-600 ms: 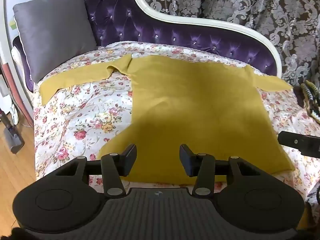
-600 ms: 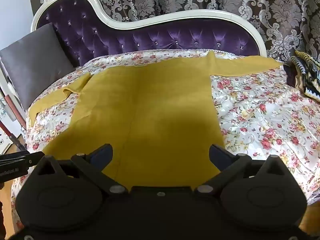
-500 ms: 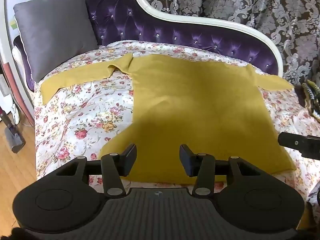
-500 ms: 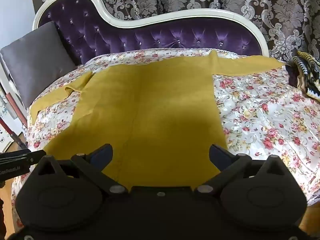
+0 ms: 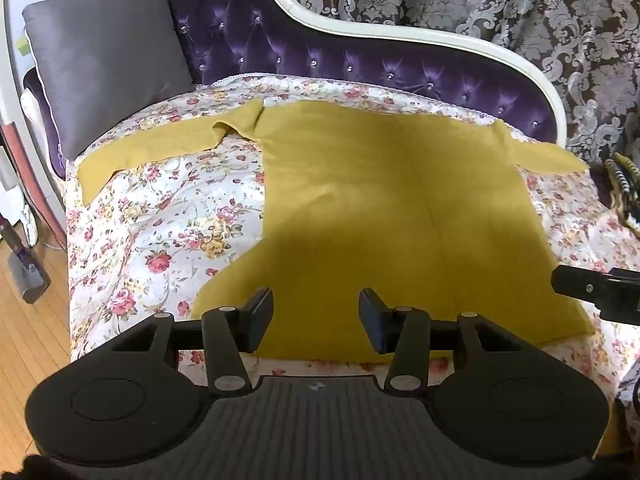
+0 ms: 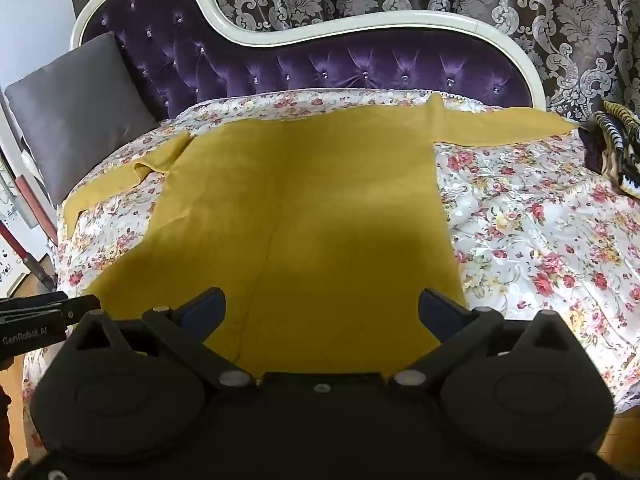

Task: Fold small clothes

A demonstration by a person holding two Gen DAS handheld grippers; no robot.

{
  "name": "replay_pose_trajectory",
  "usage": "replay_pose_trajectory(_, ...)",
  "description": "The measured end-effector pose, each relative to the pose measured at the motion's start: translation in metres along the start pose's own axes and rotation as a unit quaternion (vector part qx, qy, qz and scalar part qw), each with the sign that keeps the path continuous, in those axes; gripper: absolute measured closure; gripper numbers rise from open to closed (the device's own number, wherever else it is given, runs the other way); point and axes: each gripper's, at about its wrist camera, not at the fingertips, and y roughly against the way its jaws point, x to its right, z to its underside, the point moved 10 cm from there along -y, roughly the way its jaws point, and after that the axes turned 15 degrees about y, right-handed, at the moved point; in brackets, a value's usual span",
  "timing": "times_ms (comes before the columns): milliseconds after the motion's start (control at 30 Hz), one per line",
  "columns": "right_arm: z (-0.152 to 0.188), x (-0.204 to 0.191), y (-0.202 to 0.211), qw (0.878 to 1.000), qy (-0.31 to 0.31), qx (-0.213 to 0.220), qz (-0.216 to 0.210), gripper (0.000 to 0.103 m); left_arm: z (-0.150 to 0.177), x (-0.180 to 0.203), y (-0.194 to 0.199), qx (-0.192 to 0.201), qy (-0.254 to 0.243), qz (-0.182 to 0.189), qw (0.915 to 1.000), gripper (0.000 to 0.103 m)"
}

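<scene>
A mustard-yellow long-sleeved top (image 5: 380,208) lies flat on the floral bed cover (image 5: 160,232) with both sleeves spread sideways. The left sleeve (image 5: 152,148) has a small fold near the shoulder, and the right sleeve (image 6: 500,128) runs toward the bed's right end. My left gripper (image 5: 316,304) hovers over the near hem, left of the top's middle, half open with nothing between its pads. My right gripper (image 6: 322,300) is wide open above the hem's right part, also holding nothing. Each gripper shows at the edge of the other's view.
A grey cushion (image 5: 104,56) leans at the left end against the purple tufted backrest (image 6: 360,68). A striped dark garment (image 6: 616,140) lies at the right end of the bed. Wooden floor (image 5: 24,320) and a vacuum head lie left of the bed.
Both views have drifted only slightly. The top lies as before and neither gripper's jaws have changed.
</scene>
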Motion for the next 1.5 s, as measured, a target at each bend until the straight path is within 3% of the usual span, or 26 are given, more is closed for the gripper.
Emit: replay_pose_trajectory(1500,0.002,-0.0047,-0.0052,1.0,-0.002,-0.003,-0.022,0.001,0.0073,0.0059,-0.0083,-0.026,-0.005,-0.002,0.9997,0.057)
